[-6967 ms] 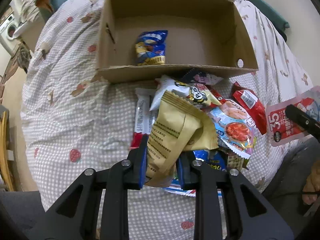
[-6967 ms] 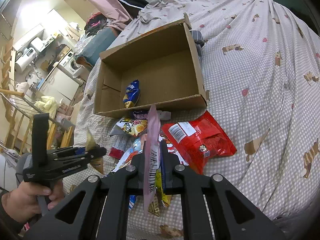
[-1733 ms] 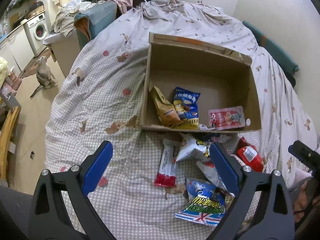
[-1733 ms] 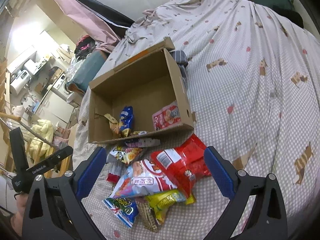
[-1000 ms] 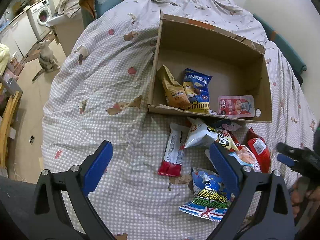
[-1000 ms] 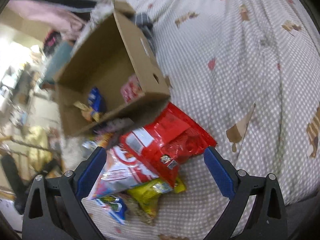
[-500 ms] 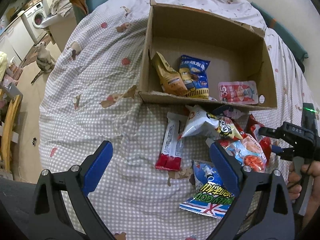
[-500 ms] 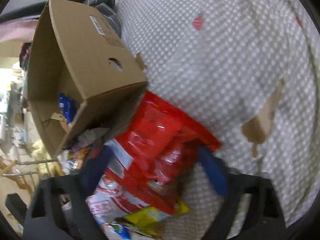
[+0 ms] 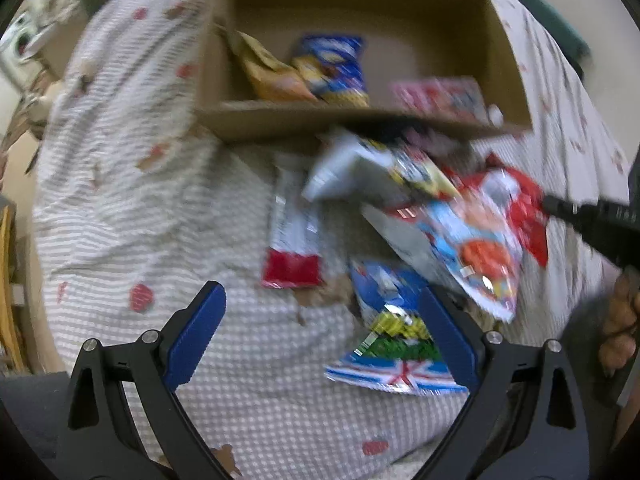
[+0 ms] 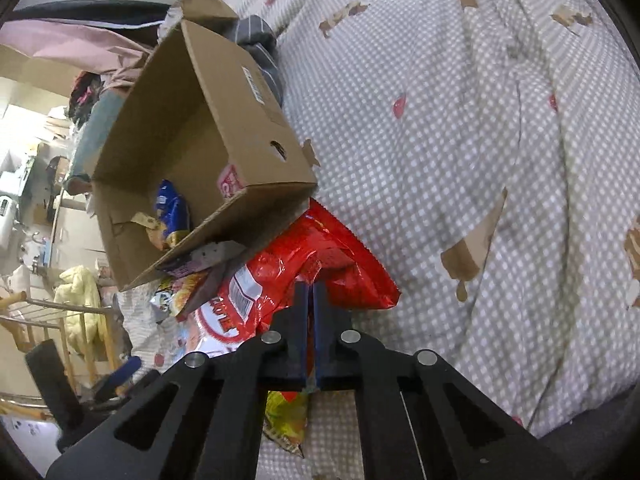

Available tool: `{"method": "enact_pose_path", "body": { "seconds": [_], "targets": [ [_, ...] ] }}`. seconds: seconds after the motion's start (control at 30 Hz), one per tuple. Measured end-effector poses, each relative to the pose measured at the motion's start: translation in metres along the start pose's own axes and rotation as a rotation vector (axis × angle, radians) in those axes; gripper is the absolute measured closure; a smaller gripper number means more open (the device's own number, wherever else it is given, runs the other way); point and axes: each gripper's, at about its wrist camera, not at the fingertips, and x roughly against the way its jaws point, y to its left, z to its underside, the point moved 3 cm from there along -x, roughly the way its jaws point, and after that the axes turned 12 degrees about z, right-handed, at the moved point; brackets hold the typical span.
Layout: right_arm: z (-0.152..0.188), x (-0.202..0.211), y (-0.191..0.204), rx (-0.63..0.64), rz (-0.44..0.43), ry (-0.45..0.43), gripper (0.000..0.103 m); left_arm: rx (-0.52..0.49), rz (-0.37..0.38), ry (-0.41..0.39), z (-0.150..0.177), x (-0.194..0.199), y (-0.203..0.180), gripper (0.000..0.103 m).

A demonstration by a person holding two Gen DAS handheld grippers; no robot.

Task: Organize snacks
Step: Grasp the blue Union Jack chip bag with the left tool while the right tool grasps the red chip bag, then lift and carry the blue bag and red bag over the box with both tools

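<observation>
Right wrist view: my right hand-held gripper point(image 10: 311, 294) has just been closing and now pinches the red bag point(image 10: 320, 256) at its edge, right beside the box point(image 10: 256, 128) on the bed point(image 10: 460, 140). I think the bag is light, crinkly and slippery, so the flat edge is a good place to hold. My left hand-held gripper point(image 9: 322, 316) hangs wide open and empty, lower over the snack pile than a moment ago.
</observation>
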Motion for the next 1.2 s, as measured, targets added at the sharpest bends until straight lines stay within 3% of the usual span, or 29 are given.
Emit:
{"method": "enact_pose_path", "body": {
  "seconds": [0.07, 0.13, 0.2, 0.33, 0.37, 0.57, 0.83, 1.07, 1.2],
  "targets": [
    [0.007, 0.009, 0.006, 0.015, -0.015, -0.031, 0.101, -0.027, 0.025, 0.032, 0.004, -0.008, -0.009, 0.007],
    [0.012, 0.018, 0.008, 0.039, -0.013, -0.062, 0.101, -0.069, 0.039, 0.071, 0.009, -0.019, -0.02, 0.015],
    [0.015, 0.023, 0.01, 0.046, -0.017, -0.077, 0.101, -0.093, 0.046, 0.094, 0.011, -0.027, -0.028, 0.039],
    [0.017, 0.026, 0.004, 0.024, -0.029, -0.079, 0.102, -0.073, 0.097, 0.154, 0.015, -0.046, -0.034, 0.044],
    [0.016, 0.024, 0.003, 0.025, -0.032, -0.077, 0.102, -0.068, 0.115, 0.166, 0.017, -0.05, -0.036, 0.059],
    [0.016, 0.032, 0.003, 0.027, -0.041, -0.103, 0.102, -0.089, 0.13, 0.141, 0.022, -0.04, -0.046, 0.08],
    [0.026, 0.049, 0.013, 0.059, -0.08, -0.135, 0.102, -0.053, 0.097, 0.088, 0.033, -0.011, -0.034, 0.092],
    [0.039, 0.065, 0.021, 0.088, -0.131, -0.164, 0.102, 0.031, 0.048, -0.046, 0.034, 0.033, 0.0, 0.099],
    [0.046, 0.075, 0.025, 0.098, -0.156, -0.17, 0.102, 0.026, 0.009, -0.133, 0.036, 0.064, 0.004, 0.1]
  ]
}}
